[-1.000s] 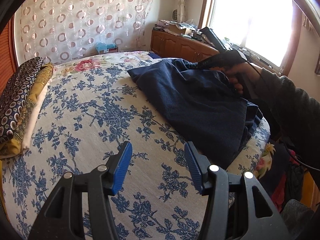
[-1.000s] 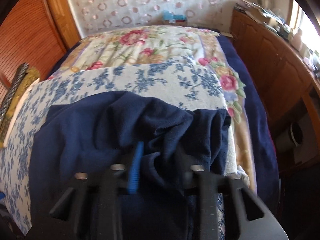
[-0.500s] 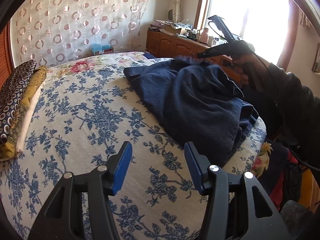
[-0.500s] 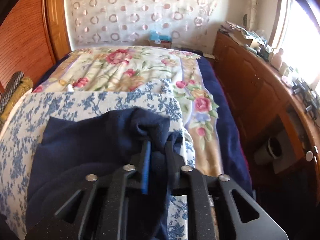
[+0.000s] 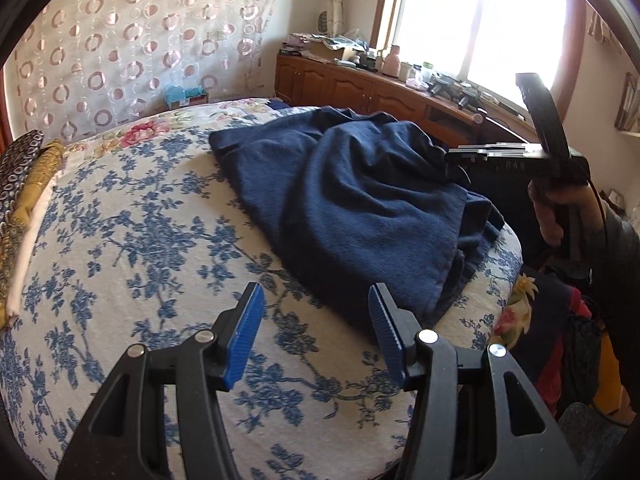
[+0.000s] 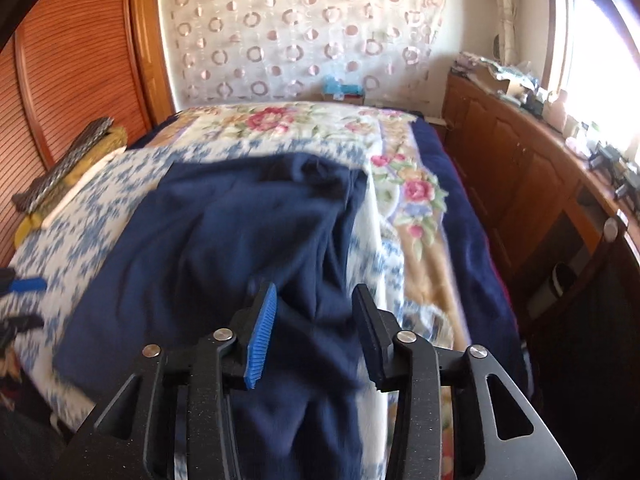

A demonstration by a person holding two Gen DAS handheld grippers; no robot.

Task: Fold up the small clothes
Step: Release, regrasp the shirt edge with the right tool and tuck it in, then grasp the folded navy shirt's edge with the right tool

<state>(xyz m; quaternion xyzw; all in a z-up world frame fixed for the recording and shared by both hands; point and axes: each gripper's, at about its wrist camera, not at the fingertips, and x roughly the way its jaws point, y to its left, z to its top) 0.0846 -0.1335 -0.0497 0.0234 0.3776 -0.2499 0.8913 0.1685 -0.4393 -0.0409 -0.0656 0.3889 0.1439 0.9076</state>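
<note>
A dark navy garment (image 5: 352,200) lies rumpled on the right half of the bed, with one edge hanging over the bed's right side. It also shows in the right wrist view (image 6: 224,248), blurred. My left gripper (image 5: 316,312) is open and empty, low over the blue-flowered cover, just short of the garment's near edge. My right gripper (image 6: 314,308) is open and empty above the garment's near right part. In the left wrist view the right gripper (image 5: 480,152) is held at the garment's far right edge.
The bed has a white cover with blue flowers (image 5: 140,240) and a rose-patterned blanket (image 6: 304,124) beyond. Folded patterned cloths (image 5: 20,184) are stacked at the left edge. A wooden cabinet (image 6: 532,184) with clutter runs along the right wall under the window.
My right gripper was shut on a fold of the navy garment and held it up; it has let go, opened and pulled back. The garment has dropped flatter. The left gripper has barely moved.
</note>
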